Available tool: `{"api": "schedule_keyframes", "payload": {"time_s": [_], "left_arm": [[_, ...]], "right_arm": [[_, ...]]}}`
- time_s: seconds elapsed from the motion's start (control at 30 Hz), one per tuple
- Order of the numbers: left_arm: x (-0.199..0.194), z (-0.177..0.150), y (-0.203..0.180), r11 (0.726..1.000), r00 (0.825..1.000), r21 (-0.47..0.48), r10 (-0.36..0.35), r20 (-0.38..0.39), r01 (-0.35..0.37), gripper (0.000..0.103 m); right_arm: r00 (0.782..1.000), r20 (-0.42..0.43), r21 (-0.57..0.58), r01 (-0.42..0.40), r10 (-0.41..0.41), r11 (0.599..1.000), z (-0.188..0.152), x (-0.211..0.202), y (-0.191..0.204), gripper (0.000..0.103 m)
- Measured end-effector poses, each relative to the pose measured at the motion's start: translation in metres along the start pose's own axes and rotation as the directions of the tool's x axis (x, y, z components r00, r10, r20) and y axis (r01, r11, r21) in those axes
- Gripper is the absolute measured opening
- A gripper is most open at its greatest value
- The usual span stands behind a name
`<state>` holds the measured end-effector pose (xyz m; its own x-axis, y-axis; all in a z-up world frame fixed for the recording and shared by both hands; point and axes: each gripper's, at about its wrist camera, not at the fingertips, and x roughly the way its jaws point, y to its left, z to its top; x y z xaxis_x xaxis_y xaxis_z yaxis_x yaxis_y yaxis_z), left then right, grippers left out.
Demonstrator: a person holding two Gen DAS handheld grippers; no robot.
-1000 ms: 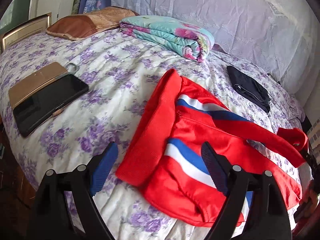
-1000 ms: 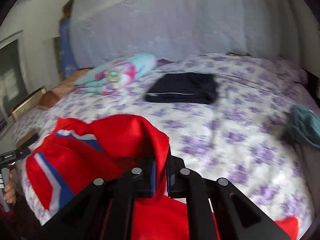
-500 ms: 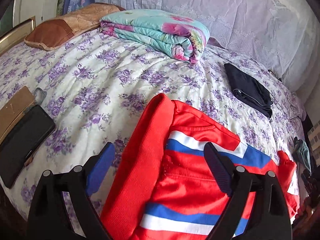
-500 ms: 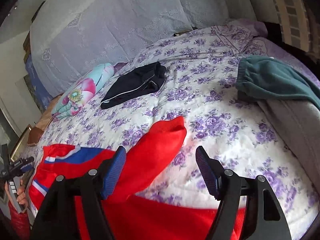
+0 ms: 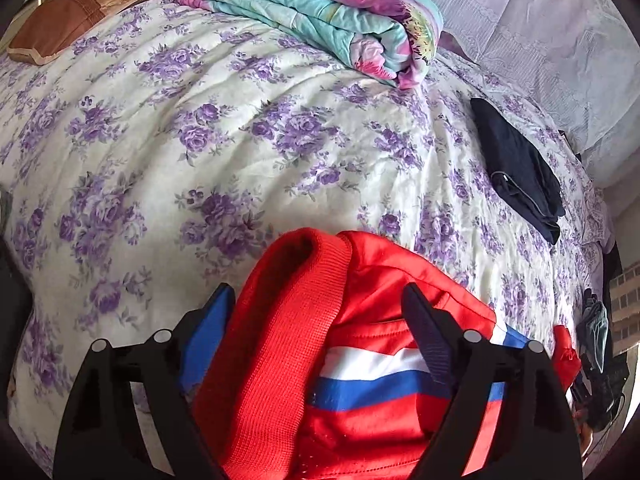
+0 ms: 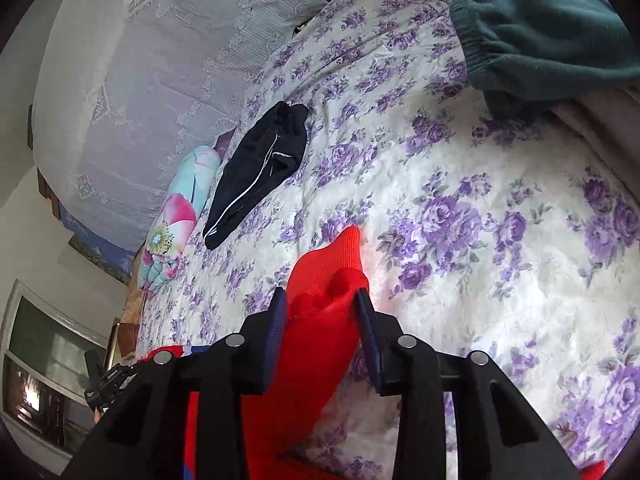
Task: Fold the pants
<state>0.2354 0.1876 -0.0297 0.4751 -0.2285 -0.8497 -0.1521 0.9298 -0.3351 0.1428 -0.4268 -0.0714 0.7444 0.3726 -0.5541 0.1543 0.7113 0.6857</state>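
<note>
Red pants [image 5: 360, 360] cuff pinched in my right gripper [image 6: 322, 312]; my left gripper [image 5: 316, 312], jaws closing but still wide, should bite the ribbed waistband squarely.

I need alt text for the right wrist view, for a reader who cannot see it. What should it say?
The right hand-held gripper has just been closing on the ribbed cuff of red pants, which sits between its fingers above a bedsheet with purple flowers. Farther back lie dark folded pants, a rolled floral blanket and a green garment.
</note>
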Motion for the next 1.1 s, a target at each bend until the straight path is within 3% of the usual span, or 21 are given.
{"api": "schedule_keyframes", "payload": {"time_s": [0.07, 0.2, 0.27, 0.37, 0.47, 0.57, 0.6, 0.7, 0.77, 0.9, 1.0, 1.1], "left_arm": [[0.002, 0.003, 0.003, 1.000, 1.000, 0.005, 0.013, -0.008, -0.013, 0.063], [0.002, 0.005, 0.008, 1.000, 1.000, 0.004, -0.003, 0.002, 0.003, 0.044], [-0.010, 0.002, 0.008, 1.000, 0.998, 0.011, 0.011, 0.055, -0.012, 0.021], [-0.037, -0.007, 0.002, 0.999, 0.992, 0.038, -0.028, 0.124, 0.023, 0.013], [-0.073, -0.019, -0.009, 0.994, 0.975, 0.092, -0.073, 0.208, 0.054, 0.012], [-0.107, -0.032, -0.017, 0.983, 0.955, 0.147, -0.148, 0.256, 0.113, 0.012], [-0.114, -0.035, -0.018, 0.979, 0.951, 0.164, -0.162, 0.263, 0.121, 0.012], [-0.122, -0.039, -0.017, 0.980, 0.948, 0.176, -0.138, 0.288, 0.089, 0.012], [-0.115, -0.039, -0.010, 0.986, 0.955, 0.149, -0.114, 0.274, 0.075, 0.012], [-0.104, -0.044, 0.011, 0.993, 0.961, 0.093, -0.101, 0.259, 0.080, 0.012], [-0.105, -0.046, 0.019, 0.995, 0.961, 0.073, -0.087, 0.263, 0.071, 0.013], [-0.107, -0.047, 0.020, 0.996, 0.961, 0.068, -0.080, 0.264, 0.065, 0.013]], "right_arm": [[1.000, -0.004, -0.027, 0.000, -0.001, 1.000, 0.001, 0.006, 0.005, 0.030], [1.000, 0.021, -0.067, 0.013, -0.011, 0.998, 0.002, 0.004, 0.012, 0.012], [0.999, 0.051, -0.087, 0.016, -0.012, 0.996, -0.001, -0.008, 0.017, 0.011], [0.994, 0.112, -0.114, 0.016, -0.003, 0.993, -0.005, -0.039, 0.024, 0.010], [0.981, 0.193, -0.146, 0.009, 0.019, 0.989, -0.016, -0.088, 0.033, 0.010], [0.962, 0.274, -0.233, 0.080, -0.014, 0.969, -0.035, -0.139, 0.047, 0.011], [0.954, 0.298, -0.257, 0.123, -0.042, 0.959, -0.041, -0.152, 0.049, 0.013], [0.917, 0.360, -0.277, 0.284, -0.174, 0.918, -0.047, -0.173, 0.044, 0.080], [0.888, 0.403, -0.268, 0.345, -0.221, 0.899, -0.048, -0.183, 0.033, 0.079], [0.908, 0.354, -0.204, 0.308, -0.223, 0.929, -0.049, -0.185, 0.001, 0.070], [0.936, 0.274, -0.205, 0.279, -0.219, 0.938, -0.060, -0.168, -0.013, 0.054], [0.973, 0.165, -0.244, 0.197, -0.160, 0.950, -0.076, -0.147, -0.013, 0.044]]}}
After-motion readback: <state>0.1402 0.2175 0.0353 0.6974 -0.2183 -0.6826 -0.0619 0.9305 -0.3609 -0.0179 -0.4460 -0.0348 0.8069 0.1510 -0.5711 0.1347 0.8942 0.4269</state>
